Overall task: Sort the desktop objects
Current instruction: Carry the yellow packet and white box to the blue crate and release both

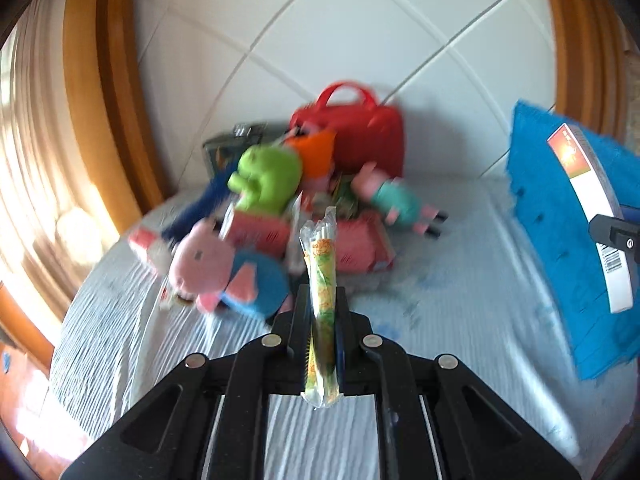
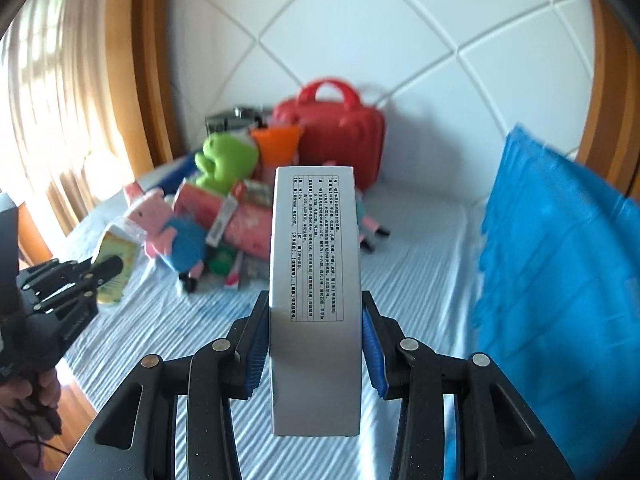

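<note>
**Left wrist view: both grippers loaded above the bed**

Left wrist view shows your left gripper [image 1: 322,320] with its fingers clamped on a thin snack packet [image 1: 322,280], green and yellow in a clear wrapper, standing on edge between the pads and pointing forward over the bed [image 1: 460,280]. Beyond its tip lies the heap of things: a pink pig plush in blue [image 1: 224,268] nearest you on the left, a green plush [image 1: 266,176] behind it, an orange item [image 1: 316,148] further back, a second pig plush in teal [image 1: 396,200] to the right, and pink packs [image 1: 360,244] in the middle. A red case [image 1: 360,136] with a handle stands against the white padded headboard [image 1: 360,32], with a dark box [image 1: 228,148] to its left. The picture is blurred, so smaller items in the heap cannot be named.

In the right wrist view, your right gripper [image 2: 316,320] has its fingers closed on the two long sides of a grey carton [image 2: 314,280], whose printed panel faces the camera. The carton is held above the striped bedcover, just in front of the heap. A blue bag [image 2: 560,280] stands at the right edge of the bed. At the far left you see your left gripper [image 2: 80,276] holding the snack packet [image 2: 116,264] near the blue-dressed pig plush [image 2: 176,236].
</note>
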A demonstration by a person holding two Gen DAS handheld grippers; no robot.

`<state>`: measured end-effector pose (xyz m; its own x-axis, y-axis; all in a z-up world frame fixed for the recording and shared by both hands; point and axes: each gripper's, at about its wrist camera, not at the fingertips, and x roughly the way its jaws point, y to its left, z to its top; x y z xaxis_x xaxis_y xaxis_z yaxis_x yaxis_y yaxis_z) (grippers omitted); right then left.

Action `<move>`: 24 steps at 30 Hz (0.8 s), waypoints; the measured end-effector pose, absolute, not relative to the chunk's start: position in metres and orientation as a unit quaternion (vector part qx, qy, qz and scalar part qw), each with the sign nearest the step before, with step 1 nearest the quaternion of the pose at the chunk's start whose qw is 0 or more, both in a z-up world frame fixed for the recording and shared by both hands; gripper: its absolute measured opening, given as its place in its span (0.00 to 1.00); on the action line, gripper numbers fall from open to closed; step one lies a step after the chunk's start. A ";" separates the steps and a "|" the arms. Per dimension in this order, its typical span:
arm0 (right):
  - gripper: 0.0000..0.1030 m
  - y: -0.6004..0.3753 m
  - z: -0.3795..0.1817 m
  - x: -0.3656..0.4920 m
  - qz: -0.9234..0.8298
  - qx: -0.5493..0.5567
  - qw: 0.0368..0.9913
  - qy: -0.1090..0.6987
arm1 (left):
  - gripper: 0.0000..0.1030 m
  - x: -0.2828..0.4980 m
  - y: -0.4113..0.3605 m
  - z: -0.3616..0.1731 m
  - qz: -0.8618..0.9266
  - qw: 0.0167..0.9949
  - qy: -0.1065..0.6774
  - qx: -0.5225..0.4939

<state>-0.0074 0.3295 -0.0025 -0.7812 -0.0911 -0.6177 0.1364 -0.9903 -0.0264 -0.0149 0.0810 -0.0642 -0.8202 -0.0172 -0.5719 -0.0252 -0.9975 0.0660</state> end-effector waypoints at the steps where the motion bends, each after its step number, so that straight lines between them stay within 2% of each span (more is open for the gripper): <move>1: 0.40 0.334 0.005 -0.001 -0.946 0.316 0.058 0.031 | 0.09 -0.015 0.089 -0.056 0.957 0.010 0.036 -0.289; 12: 0.40 0.411 0.080 0.064 -0.981 0.192 -0.029 0.010 | 0.09 -0.003 0.194 0.033 0.978 0.107 0.039 -0.175; 24: 0.40 0.519 0.103 0.115 -0.973 0.160 -0.168 -0.004 | 0.09 0.024 0.343 0.085 0.968 0.197 0.072 -0.137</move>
<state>0.1154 0.5193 0.1031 -0.8926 0.3252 -0.3122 -0.3275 -0.9437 -0.0465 0.0236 0.3429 0.0853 -0.8849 0.3618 -0.2934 -0.4014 -0.9118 0.0862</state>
